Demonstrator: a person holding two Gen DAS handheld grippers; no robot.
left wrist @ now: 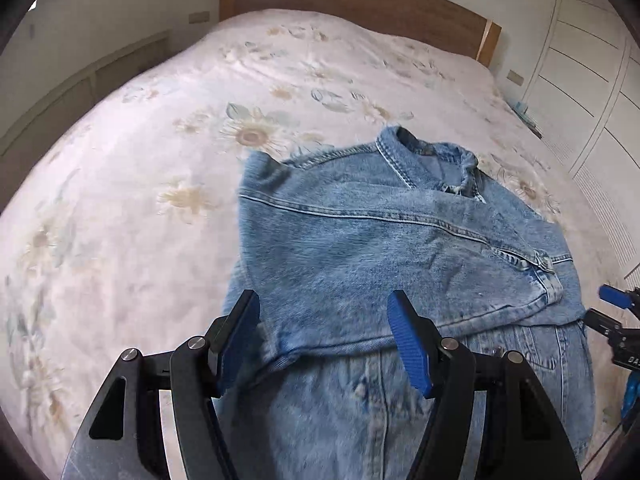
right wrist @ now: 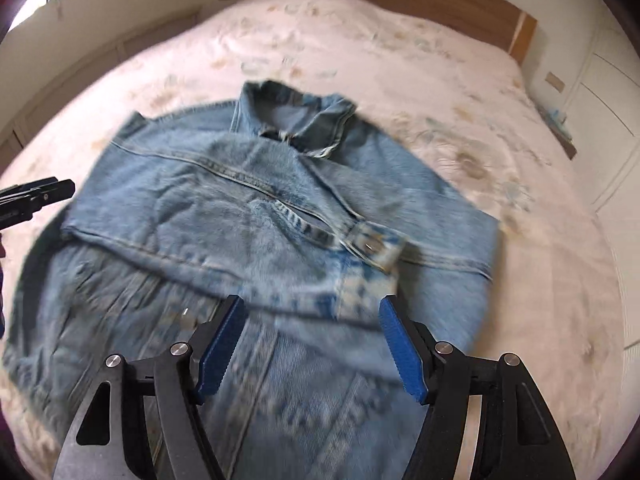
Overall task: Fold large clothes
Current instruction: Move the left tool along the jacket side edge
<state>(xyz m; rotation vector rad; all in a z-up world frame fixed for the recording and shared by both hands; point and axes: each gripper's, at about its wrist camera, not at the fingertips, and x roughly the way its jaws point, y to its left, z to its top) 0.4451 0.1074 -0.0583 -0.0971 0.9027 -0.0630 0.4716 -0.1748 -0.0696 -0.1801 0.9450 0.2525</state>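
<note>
A light blue denim jacket (left wrist: 380, 248) lies on the bed, collar toward the headboard, both sleeves folded across its body. It also shows in the right wrist view (right wrist: 256, 220), with a buttoned cuff (right wrist: 372, 244) on top. My left gripper (left wrist: 324, 340) is open above the jacket's lower left part, holding nothing. My right gripper (right wrist: 310, 344) is open above the lower right part, also holding nothing. The right gripper shows at the right edge of the left wrist view (left wrist: 608, 312); the left gripper shows at the left edge of the right wrist view (right wrist: 36, 196).
The bed has a pale floral cover (left wrist: 160, 160) and a wooden headboard (left wrist: 360, 4). White wardrobe doors (left wrist: 592, 92) stand to the right. A low ledge (left wrist: 80, 88) runs along the left wall.
</note>
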